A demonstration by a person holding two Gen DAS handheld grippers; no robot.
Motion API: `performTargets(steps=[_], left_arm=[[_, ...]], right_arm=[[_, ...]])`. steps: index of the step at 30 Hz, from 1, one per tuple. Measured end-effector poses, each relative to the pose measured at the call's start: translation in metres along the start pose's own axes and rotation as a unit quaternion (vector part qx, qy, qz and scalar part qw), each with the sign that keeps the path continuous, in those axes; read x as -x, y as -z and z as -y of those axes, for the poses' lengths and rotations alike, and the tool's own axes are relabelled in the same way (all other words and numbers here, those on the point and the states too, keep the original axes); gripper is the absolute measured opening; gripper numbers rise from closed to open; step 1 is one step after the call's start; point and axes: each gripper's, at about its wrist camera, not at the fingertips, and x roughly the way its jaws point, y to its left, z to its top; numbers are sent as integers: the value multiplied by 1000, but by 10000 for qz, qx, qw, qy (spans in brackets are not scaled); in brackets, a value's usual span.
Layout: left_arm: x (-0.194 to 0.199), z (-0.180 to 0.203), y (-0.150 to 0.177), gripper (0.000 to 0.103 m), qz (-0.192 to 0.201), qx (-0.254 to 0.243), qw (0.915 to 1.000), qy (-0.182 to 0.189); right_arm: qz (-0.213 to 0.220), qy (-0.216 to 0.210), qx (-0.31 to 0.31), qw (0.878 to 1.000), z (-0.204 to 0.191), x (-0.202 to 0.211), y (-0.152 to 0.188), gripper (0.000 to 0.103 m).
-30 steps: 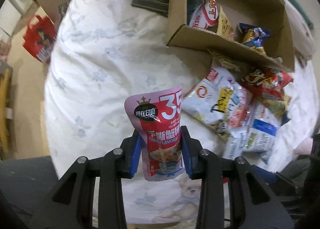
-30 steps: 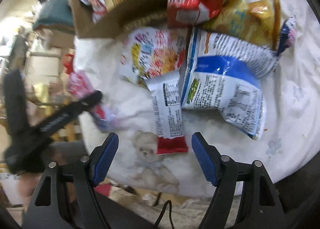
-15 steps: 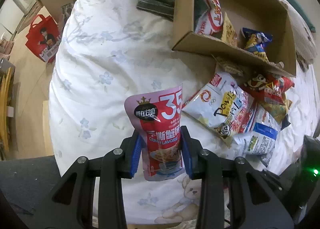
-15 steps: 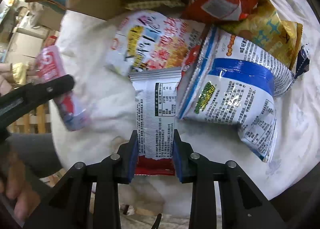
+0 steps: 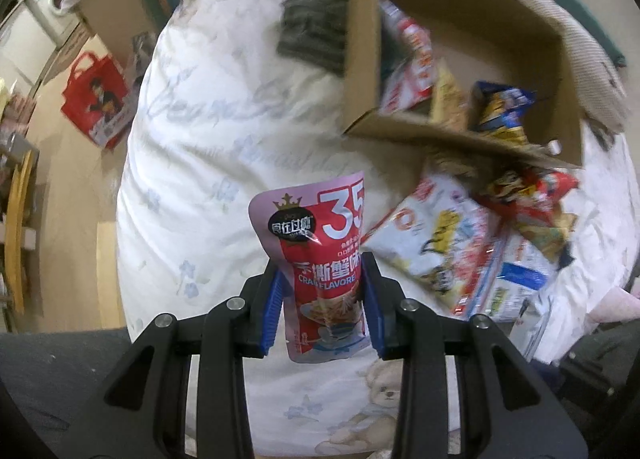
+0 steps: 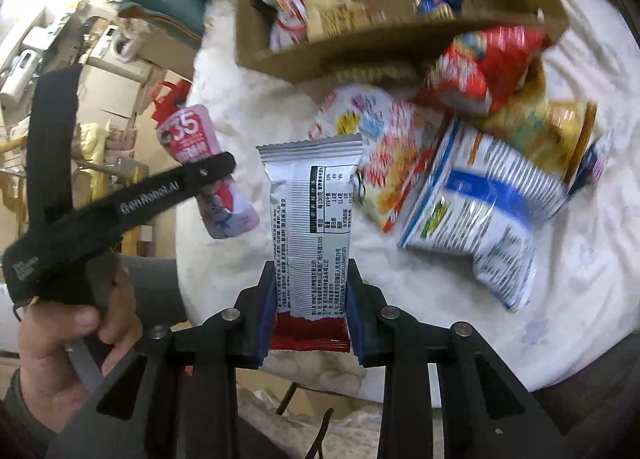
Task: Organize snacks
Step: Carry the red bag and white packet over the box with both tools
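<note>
Two snack packets held off the bed, box awaiting

Left tongs (image 5: 322, 299) pinch a pink crab-flavour pouch (image 5: 316, 251) at lower centre; right tongs (image 6: 310, 315) pinch a silver bar wrapper (image 6: 312, 227) by its lower end, so both hang free for carrying. Cardboard box (image 6: 280, 55), upper frame, already holds packets; loose snack bags (image 6: 472, 195) lie on the bedsheet (image 5: 208, 131) at right, unsorted.

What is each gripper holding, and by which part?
Left gripper grips the pink pouch across its lower half; right gripper grips the silver packet near its red bottom end.
</note>
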Motion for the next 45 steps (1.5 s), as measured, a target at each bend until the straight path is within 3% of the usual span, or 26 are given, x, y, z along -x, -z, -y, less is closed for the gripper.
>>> performTargets(steps=[7, 23, 33, 36, 45], left_arm=[[33, 18, -19, 32, 444, -349, 9984, -24], [49, 60, -81, 32, 776, -774, 9940, -58], [52, 91, -130, 32, 1057, -1065, 9885, -192], [47, 96, -141, 32, 1113, -1030, 9884, -47], [19, 113, -148, 32, 1056, -1060, 9887, 13]], right_arm=[[471, -53, 31, 9989, 7, 42, -23, 32], [1135, 61, -135, 9934, 47, 90, -89, 32], [1612, 142, -198, 9866, 62, 106, -145, 32], [1728, 140, -237, 9846, 71, 105, -159, 32], [1811, 431, -306, 9820, 94, 93, -169, 33]])
